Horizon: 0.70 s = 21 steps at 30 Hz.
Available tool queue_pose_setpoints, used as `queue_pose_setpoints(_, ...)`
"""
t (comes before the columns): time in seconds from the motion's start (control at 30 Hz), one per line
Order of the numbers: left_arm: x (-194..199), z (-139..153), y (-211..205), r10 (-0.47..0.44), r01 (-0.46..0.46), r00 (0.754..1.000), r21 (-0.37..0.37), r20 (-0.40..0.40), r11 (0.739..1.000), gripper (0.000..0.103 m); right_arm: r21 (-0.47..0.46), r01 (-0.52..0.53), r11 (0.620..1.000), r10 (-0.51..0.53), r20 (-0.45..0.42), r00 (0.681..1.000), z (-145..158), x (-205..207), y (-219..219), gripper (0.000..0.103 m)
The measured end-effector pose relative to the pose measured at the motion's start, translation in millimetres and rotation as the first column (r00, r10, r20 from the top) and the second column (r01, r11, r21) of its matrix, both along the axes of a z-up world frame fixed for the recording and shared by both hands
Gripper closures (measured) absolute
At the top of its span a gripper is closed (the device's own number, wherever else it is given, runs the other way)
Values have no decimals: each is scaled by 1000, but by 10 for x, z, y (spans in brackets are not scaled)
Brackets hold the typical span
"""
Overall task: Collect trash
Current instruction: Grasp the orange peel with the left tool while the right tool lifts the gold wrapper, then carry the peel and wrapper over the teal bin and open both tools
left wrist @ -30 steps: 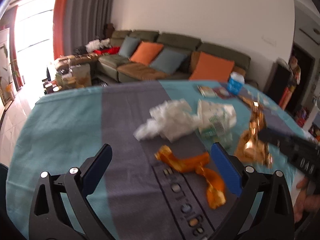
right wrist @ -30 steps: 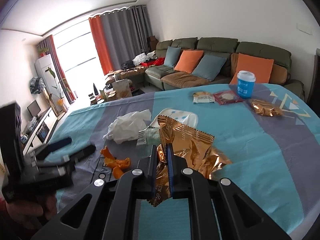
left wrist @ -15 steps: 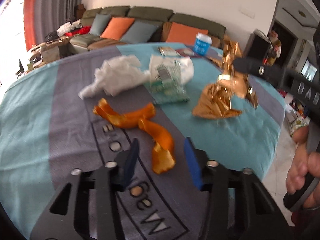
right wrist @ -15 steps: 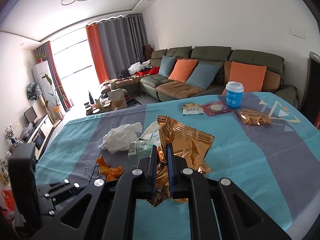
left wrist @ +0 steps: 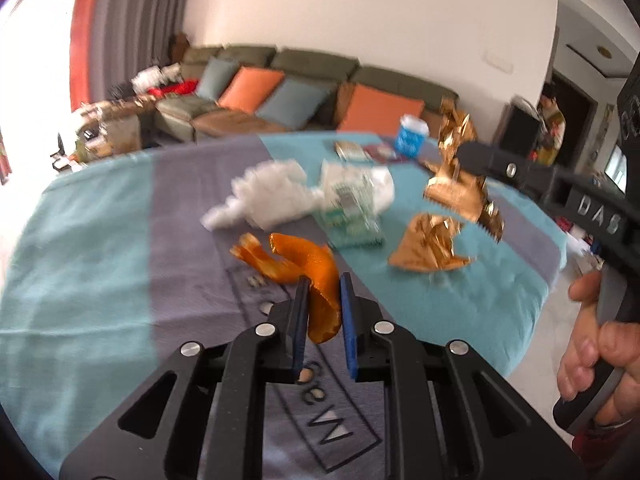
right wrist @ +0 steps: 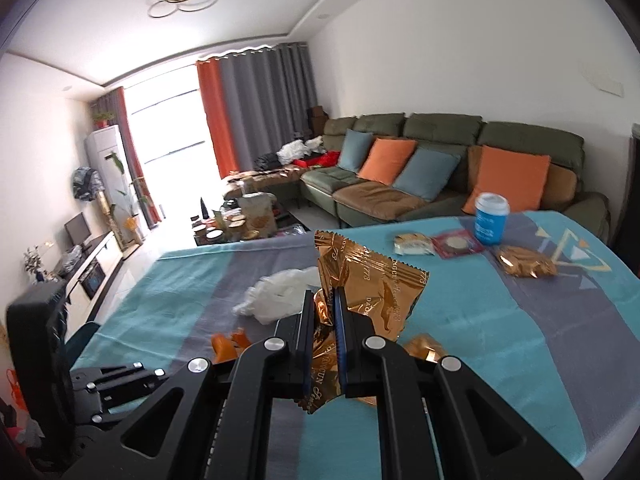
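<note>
Collecting looks barely begun: the right gripper (right wrist: 323, 312) clenches a crinkled gold foil wrapper (right wrist: 372, 292) aloft, the left gripper's (left wrist: 324, 300) jaws are closing around curled orange peel (left wrist: 316, 276), while white crumpled tissue (left wrist: 272, 196) lies at its 11 o'clock.

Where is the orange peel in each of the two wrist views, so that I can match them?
Left wrist view: the orange peel is at centre, its near end between the closing fingers of the left gripper.
Right wrist view: lower left of centre, partly hidden by the right gripper.
Shared landmark: the blue cup.
</note>
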<state>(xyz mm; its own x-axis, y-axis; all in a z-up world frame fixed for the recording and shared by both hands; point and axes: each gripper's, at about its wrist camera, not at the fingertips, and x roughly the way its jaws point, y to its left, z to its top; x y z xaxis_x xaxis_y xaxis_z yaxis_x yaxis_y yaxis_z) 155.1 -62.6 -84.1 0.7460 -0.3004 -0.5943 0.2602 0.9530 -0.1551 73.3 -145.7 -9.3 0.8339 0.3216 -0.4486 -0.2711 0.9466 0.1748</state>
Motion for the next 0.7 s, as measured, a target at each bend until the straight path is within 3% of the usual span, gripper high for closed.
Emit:
queue_pose_setpoints(0.17, -193, 285, 322, 109, -110, 989, 8, 96, 994, 88, -5, -84, 996, 84, 39, 996, 117, -48, 298, 95)
queue_pose_setpoints(0.33, -422, 542, 751, 223, -231, 957, 19, 187, 973, 88, -21, -165, 986, 166, 64, 984, 199, -84, 614, 95)
queue_pose_setpoints(0.53, -711, 762, 1280, 361, -375, 898, 6, 253, 927, 88, -41, -292, 956, 294, 90, 951, 306, -115, 1090, 95)
queue_pose_setpoints(0.7, -975, 883, 1744, 478, -498, 832, -4, 282, 867, 88, -57, -388, 920, 392, 108, 914, 374, -137, 1518, 95)
